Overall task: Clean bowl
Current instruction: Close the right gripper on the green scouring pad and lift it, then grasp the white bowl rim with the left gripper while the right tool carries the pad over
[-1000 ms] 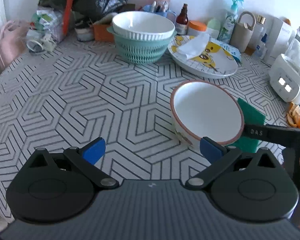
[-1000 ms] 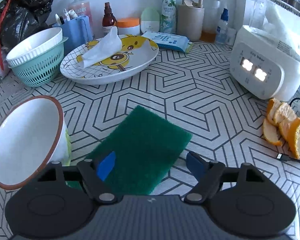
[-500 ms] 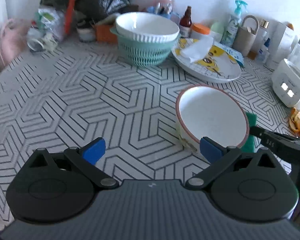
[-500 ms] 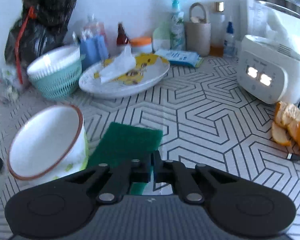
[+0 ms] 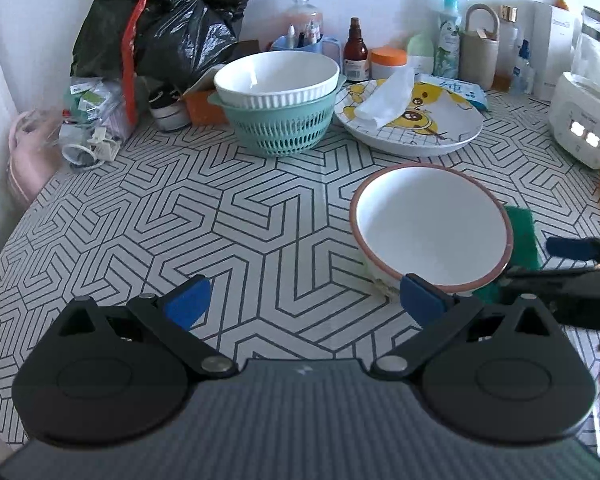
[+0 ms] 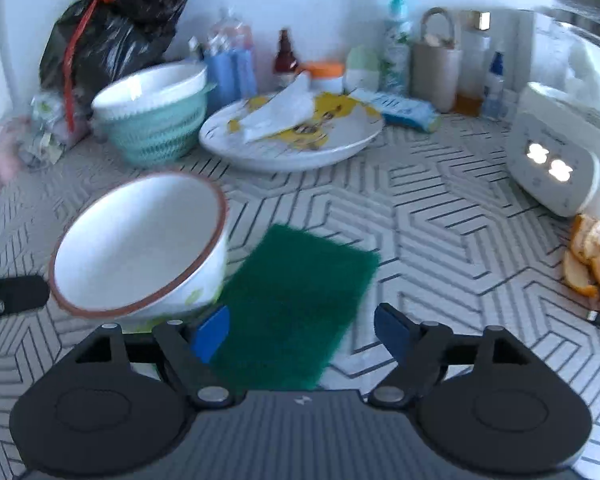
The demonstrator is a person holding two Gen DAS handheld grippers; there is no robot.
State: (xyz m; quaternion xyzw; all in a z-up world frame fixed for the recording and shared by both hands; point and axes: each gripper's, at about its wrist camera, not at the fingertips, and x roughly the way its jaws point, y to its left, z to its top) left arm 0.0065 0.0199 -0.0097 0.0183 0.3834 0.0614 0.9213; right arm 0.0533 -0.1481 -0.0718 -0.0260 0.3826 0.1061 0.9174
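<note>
Right wrist view: right gripper (image 6: 300, 332), jaws opening and empty, straddles the flat green scouring pad (image 6: 296, 304) to take it, white brown-rimmed ceramic bowl (image 6: 140, 240) at ten o'clock on the patterned surface (image 6: 440, 264); left gripper (image 5: 300, 300) open, empty.

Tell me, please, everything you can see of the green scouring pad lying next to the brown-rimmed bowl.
The green scouring pad is a flat, dark green rectangle with a coarse, fibrous-looking surface. It lies flat on the patterned tabletop, one corner next to the foot of the brown-rimmed bowl, which leans towards the camera; whether they touch is unclear. The right tongs are opening just above its near end, blue pads to either side, not gripping it.
</note>
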